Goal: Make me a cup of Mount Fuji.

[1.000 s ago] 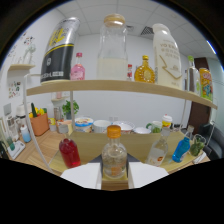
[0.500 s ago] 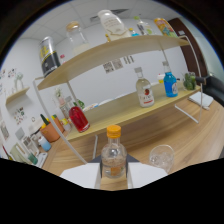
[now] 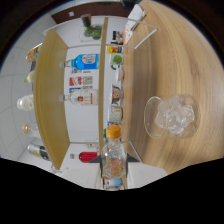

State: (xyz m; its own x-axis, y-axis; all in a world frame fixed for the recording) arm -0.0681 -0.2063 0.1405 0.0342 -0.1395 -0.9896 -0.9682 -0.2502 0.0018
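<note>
Gripper [image 3: 114, 176] clenched on orange-capped bottle [image 3: 113, 159], tipped sideways; ice-filled glass [image 3: 171, 116] lies beyond, off to the cap's side.

The small clear bottle [image 3: 113, 159] wears an orange cap and holds pale amber liquid. The glass [image 3: 172, 116] is clear, its ice whitish. The table [image 3: 175, 65] and shelf boards [image 3: 49, 90] are light wood-grain. On the shelving stand a blue bottle [image 3: 84, 61] and a red bottle [image 3: 88, 156].
</note>
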